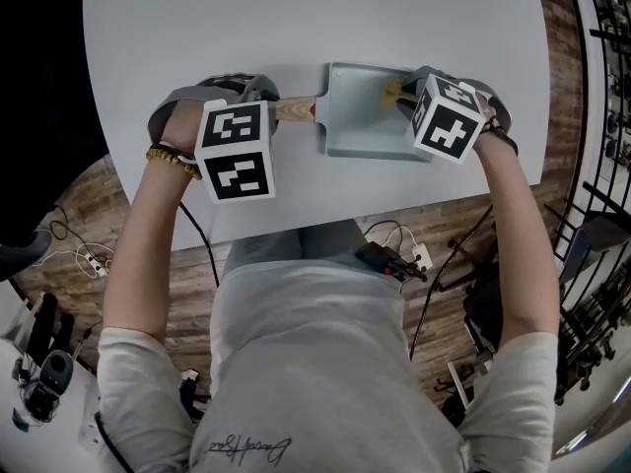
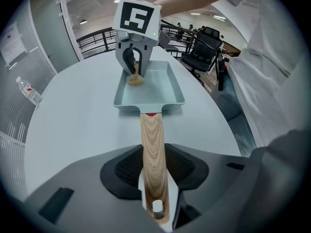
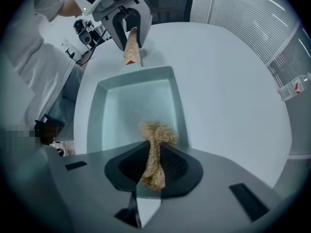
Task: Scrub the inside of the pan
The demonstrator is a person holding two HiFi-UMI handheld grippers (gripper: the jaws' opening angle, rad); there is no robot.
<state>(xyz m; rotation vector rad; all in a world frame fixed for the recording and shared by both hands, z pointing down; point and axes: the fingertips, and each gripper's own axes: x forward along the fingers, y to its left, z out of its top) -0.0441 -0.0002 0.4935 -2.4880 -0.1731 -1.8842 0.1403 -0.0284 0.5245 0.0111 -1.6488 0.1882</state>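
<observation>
**A:** Eyes on the pan (image 1: 347, 138). It's a shallow rectangular tray in pale blue-green, smooth and matte, and it sits flat near the 6 o'clock edge of the round grey table (image 1: 296, 18), right in front of the person.

**B:** From the head view its long axis runs 9 to 3 o'clock. The handle (image 2: 152, 144) points to 9, and it's pale wood with a clear grain, a red collar and a hanging hole.

**A:** The left gripper (image 2: 154, 168) has that handle, with its ribbed dark pads clamped on the wood near the hole end. That looks like a good anchor.

**B:** Now the scrubber (image 3: 156, 137), a tan, wiry tangle of fibre. It's pinched at the waist between the right gripper's (image 3: 154, 165) pads, and the loose tuft splays out ahead of them.

**A:** That tuft looks to be touching the pan floor up at the pan's 2 o'clock corner, the end farthest from the handle.

**B:** So the right hand is the nearer one, and the bare floor lies toward 9 o'clock. I'd say the strokes want to run along that long axis, with the left bracing against the push.
</observation>
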